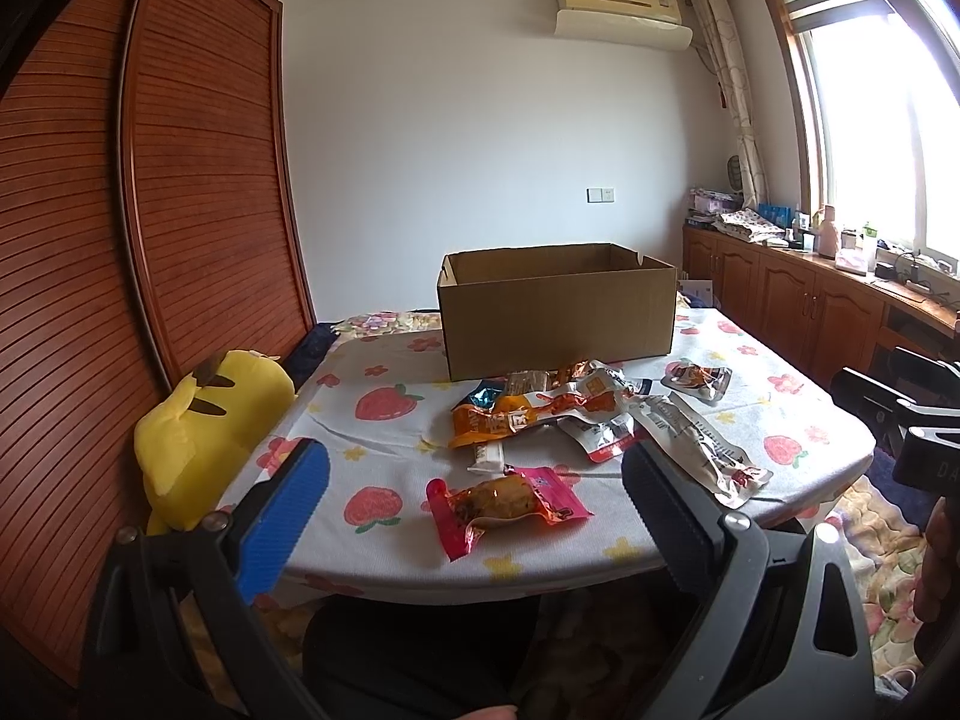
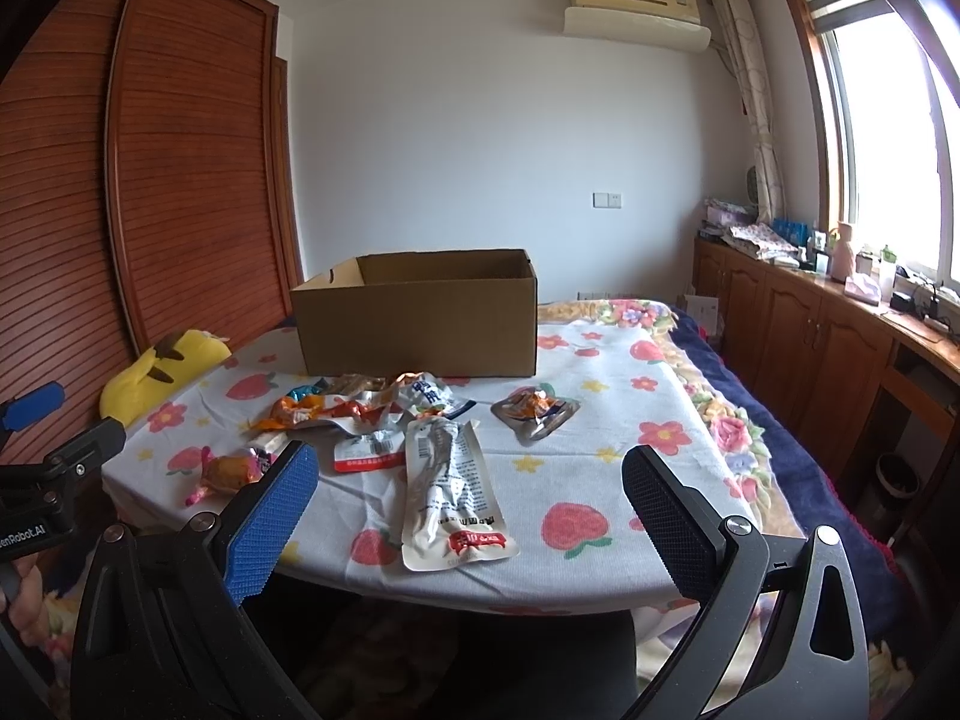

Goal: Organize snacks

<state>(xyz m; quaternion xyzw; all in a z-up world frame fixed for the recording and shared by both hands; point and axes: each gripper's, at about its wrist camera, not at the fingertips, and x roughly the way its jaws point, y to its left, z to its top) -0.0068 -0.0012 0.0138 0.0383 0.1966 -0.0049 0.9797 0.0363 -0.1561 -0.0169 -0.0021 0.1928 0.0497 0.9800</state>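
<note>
Only the right-wrist view reveals the long white pouch (image 2: pixel 450 495) whole; both grippers, left gripper (image 1: pixel 474 501) and right gripper (image 2: pixel 471 507), gape wide, empty.

Cloth-covered table (image 1: pixel 384 462), cardboard box (image 1: pixel 555 324), scattered snack packets (image 1: pixel 540 414)

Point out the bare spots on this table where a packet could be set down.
Free: the cloth right of the long white packet, nearer than the silver pouch; also the strip left of the cardboard box, beside the yellow plush. Crowded: the snack pile before the box.
</note>
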